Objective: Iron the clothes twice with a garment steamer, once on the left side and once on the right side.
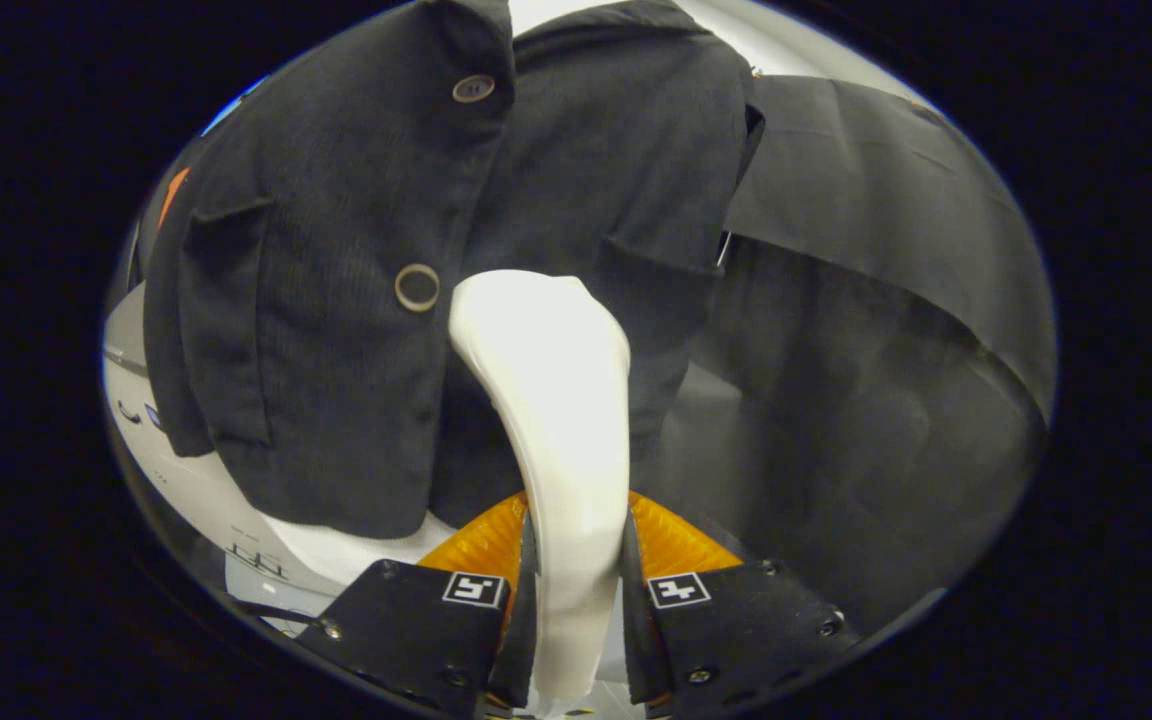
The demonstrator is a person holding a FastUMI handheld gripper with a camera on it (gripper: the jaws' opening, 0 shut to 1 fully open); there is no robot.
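My gripper (576, 580) is shut on the white handle of a garment steamer (551, 400), one finger (481, 590) on each side of it. The steamer curves up and away from the fingers, and its head rests against a dark jacket (336, 300) hanging just beyond. The head sits low on the jacket, at the front opening beside the lower of two round buttons (417, 287), over the right front panel (626, 180). Where the head touches the fabric is hidden behind the steamer itself.
A white surface (226, 500) lies below the jacket's hem on the left. To the right of the jacket hangs black cloth (886, 250), with a pale haze in front of its lower part.
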